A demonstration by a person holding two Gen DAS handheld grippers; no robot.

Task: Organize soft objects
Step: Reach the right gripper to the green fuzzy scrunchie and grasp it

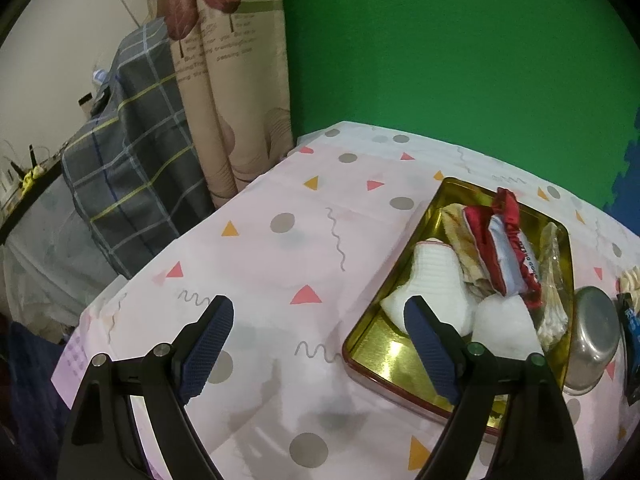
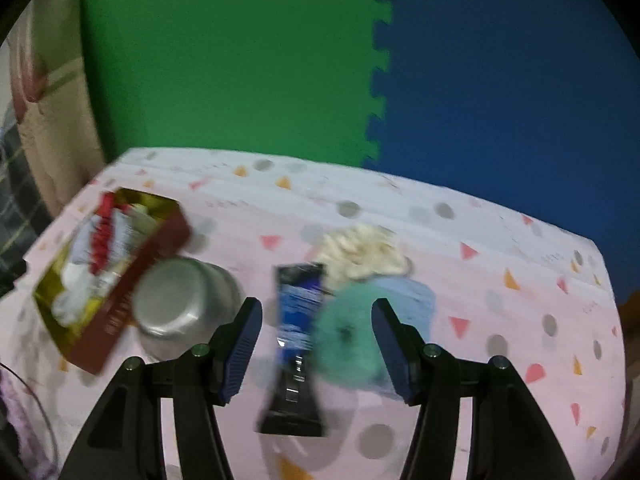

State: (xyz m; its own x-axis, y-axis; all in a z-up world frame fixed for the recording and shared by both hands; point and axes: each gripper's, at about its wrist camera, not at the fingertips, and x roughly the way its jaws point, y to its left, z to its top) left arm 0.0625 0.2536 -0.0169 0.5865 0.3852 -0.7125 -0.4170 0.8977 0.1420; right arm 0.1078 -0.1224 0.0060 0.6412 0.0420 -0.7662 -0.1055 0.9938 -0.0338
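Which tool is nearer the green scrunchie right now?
Right. The right tool hovers open directly over the green scrunchie; the left tool sits by the tin, scrunchie out of its view.

dim fisheye views, right one motion-blurred

- Right gripper over a pink patterned tablecloth, jaws apart, nothing pressed between the pads.
- Blue-and-black tube lying lengthwise between the jaws, black cap end nearest the camera; view blurred.
- Green scrunchie just right of the tube, touching or overlapping it.
- Pale blue scrunchie behind the green one, right of the tube.
- Cream scrunchie beyond the tube's far end.
- Steel bowl, upside down, left of the tube.
- Gold-lined tin, red outside, further left of the tube, holding white and red soft items.
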